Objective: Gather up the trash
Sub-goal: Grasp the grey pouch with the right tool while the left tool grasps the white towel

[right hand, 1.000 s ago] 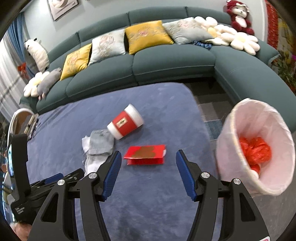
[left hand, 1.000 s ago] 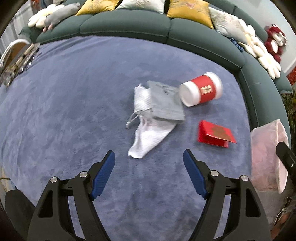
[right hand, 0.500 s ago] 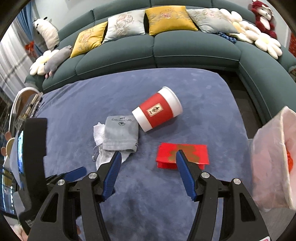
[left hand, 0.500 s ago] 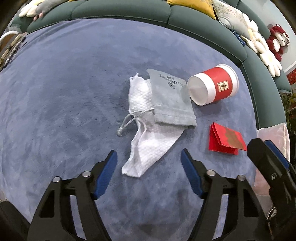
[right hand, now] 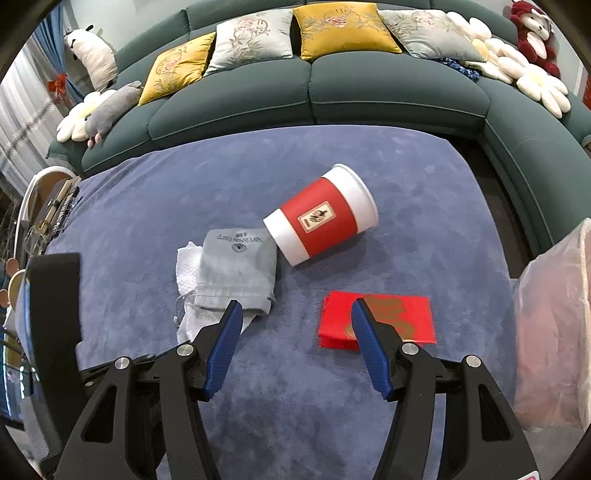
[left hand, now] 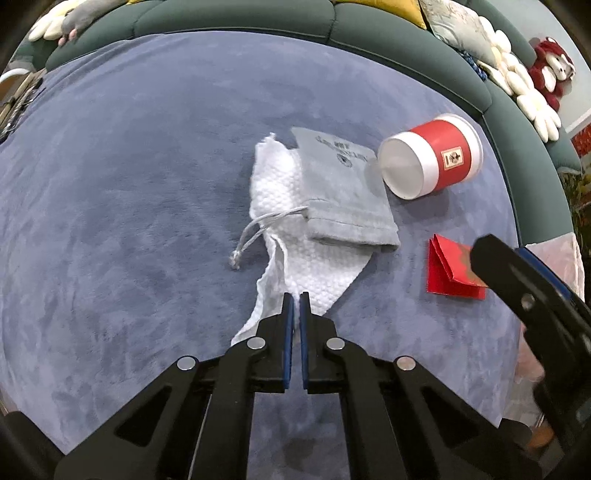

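— Where's the trash?

— On the blue-grey rug (left hand: 110, 206). A white paper towel (left hand: 295, 236) lies crumpled near the middle, with a grey drawstring pouch (left hand: 343, 188) on top of its far part. Just right of the pouch a red paper cup (left hand: 432, 155) lies on its side, its white base touching the pouch's corner. Nearer and to the right lies a folded red envelope (right hand: 376, 321), apart from the cup.

— And the left gripper (left hand: 294, 301)?

— Its blue pads have just closed together on the near corner of the paper towel; the white sheet comes out at both sides of the tips, so it looks pinched there.

— The right gripper (right hand: 293, 314)?

— Its fingers stand apart with nothing between them but rug. The right finger (right hand: 364, 336) overlaps the left edge of the red envelope in the right wrist view; whether it touches, I cannot tell. The left finger sits in front of the pouch's near edge.

— What's around?

— A bin lined with a pale pink bag (right hand: 554, 332) at the far right, beside the rug. A dark green sofa (right hand: 332, 88) curves round the far side, carrying yellow and grey cushions (right hand: 343, 29).
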A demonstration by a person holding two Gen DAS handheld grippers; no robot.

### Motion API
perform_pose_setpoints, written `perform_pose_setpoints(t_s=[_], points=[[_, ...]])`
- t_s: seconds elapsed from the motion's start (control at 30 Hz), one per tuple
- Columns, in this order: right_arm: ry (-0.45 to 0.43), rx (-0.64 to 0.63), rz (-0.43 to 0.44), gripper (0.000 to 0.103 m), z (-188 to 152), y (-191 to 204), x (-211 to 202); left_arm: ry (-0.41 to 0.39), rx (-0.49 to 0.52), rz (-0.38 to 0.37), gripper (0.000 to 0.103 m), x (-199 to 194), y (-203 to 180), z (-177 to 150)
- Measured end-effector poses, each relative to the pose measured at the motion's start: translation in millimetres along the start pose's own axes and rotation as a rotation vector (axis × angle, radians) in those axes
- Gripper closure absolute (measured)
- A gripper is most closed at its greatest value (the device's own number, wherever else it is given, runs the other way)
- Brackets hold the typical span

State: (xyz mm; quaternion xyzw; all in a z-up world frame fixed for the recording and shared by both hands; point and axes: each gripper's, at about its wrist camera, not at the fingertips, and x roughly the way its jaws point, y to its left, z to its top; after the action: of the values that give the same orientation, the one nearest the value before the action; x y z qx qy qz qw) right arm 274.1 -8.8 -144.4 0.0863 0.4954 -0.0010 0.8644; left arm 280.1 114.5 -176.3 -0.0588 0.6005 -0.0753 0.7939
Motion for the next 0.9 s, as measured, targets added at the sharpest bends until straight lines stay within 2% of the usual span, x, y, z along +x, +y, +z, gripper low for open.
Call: perform_pose_setpoints(t_s=[0.23,0.5,0.53,0.6,0.63,0.77,0.9], points=[[0.023,-0.047,0.042,0.043,4.6,23.6,20.4,0.011,-0.047,0.011,0.101,-5.1,25.6,-9.6],[0.105,-0.113,0.063,0.043,-1.6,59.5,59.3,0.02,-0.086,0.019,0.101,-4.5,48.9,-15.5],[0.119,-0.121,0.06,0.046,-4.0,62.3,65.0,0.019,-0.087,0.021,0.101,-5.4,52.5,-16.5],[0.16,-0.121,0.075,0.058,-9.4,65.9,75.3,0.019,-0.092,0.022,0.101,-6.2,59.4,-18.6],[0.174,-0.115,0.089,0.069,-12.0,66.9,78.5,0.019,-0.094,0.021,0.101,-6.4,60.3,-19.3],[0.16,-0.112,0.113,0.095,-17.4,68.8,72.6,0.01,-0.09,0.025,0.101,-13.3,66.9,-22.2],[0.121,-0.094,0.126,0.097,-13.4,62.9,53.7,-0.006,-0.084,0.034,0.101,-24.8,65.7,-25.1]])
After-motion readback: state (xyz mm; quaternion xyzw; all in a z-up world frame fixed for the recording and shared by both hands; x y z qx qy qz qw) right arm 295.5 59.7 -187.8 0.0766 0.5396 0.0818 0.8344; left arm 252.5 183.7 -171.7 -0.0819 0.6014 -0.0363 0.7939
